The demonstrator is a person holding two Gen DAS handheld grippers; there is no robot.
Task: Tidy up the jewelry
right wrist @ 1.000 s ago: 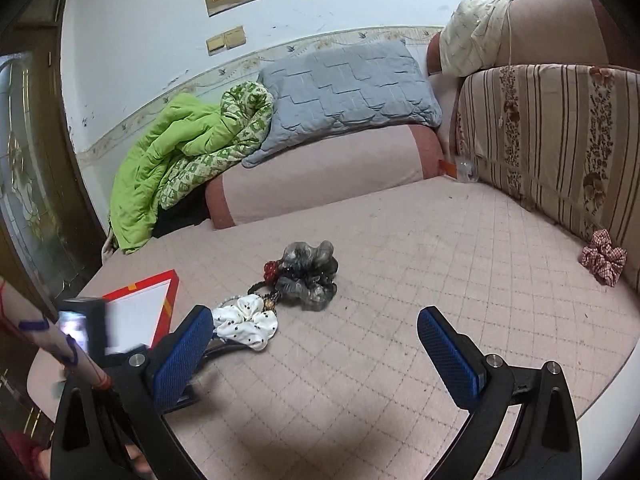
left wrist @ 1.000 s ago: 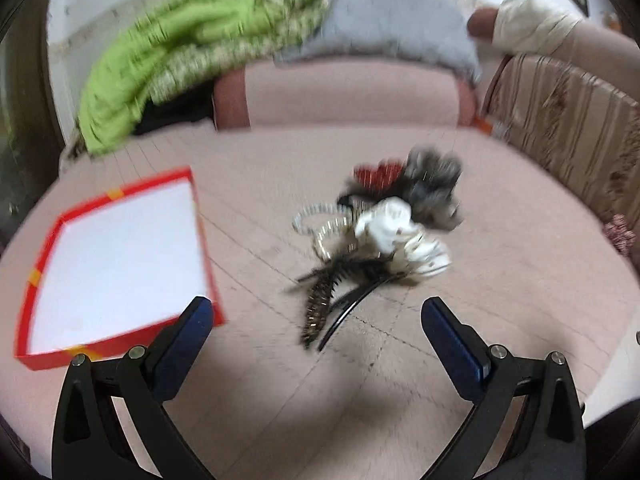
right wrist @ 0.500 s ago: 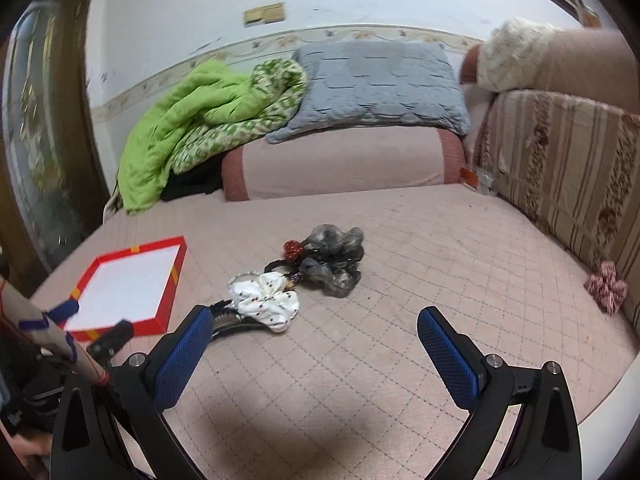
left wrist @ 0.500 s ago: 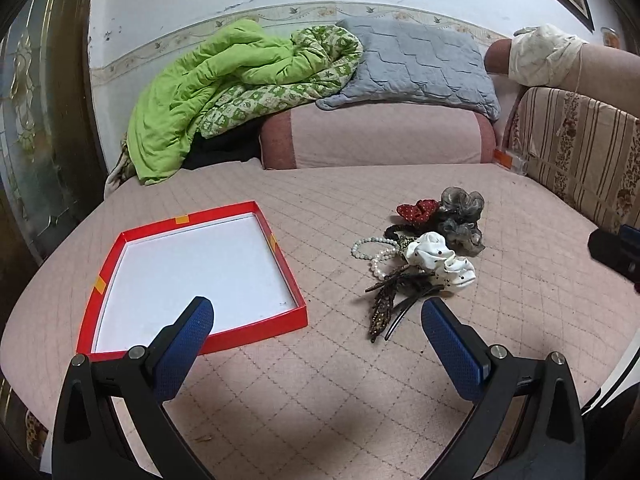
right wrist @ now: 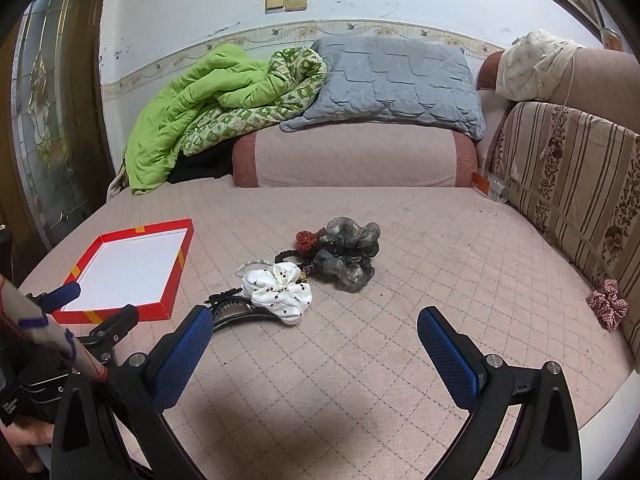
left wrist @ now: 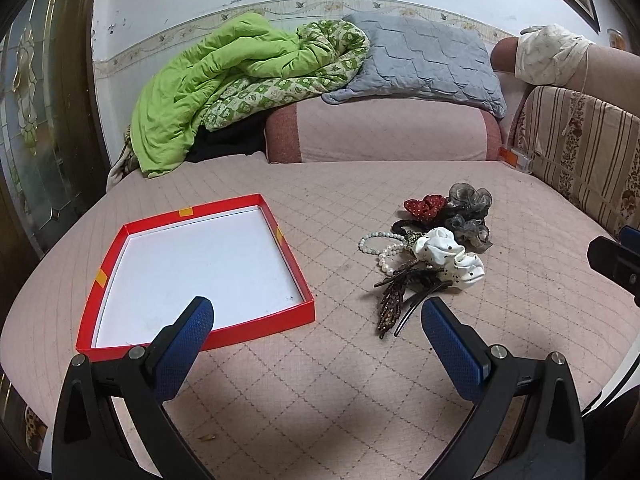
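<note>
A shallow red box (left wrist: 200, 216) (right wrist: 176, 280) with a white floor lies empty on the pink quilted bed. To its right is a heap of accessories: a white dotted scrunchie (left wrist: 452, 256) (right wrist: 280, 292), a grey scrunchie (left wrist: 468, 208) (right wrist: 348, 256), a red dotted bow (left wrist: 424, 206) (right wrist: 306, 238), a pearl bracelet (left wrist: 376, 242), a brown hair claw (left wrist: 394, 300) and a black hair clip (left wrist: 416, 306) (right wrist: 232, 312). My left gripper (left wrist: 316, 320) hovers open before the box and heap, holding nothing. My right gripper (right wrist: 312, 330) hangs open, near side of the heap, empty.
A pink bolster (right wrist: 352, 156), a grey pillow (right wrist: 392, 80) and a green quilt (right wrist: 208, 104) line the back. A striped cushion (right wrist: 568, 176) borders the right, with a red checked scrunchie (right wrist: 608, 308) beside it. A sleeve and hand (right wrist: 28, 360) hold the left gripper's handle.
The left view has pulled back and risen, so the whole box and heap now show, sharp instead of blurred. The right view has levelled and shifted toward the heap. Both grippers stayed open.
</note>
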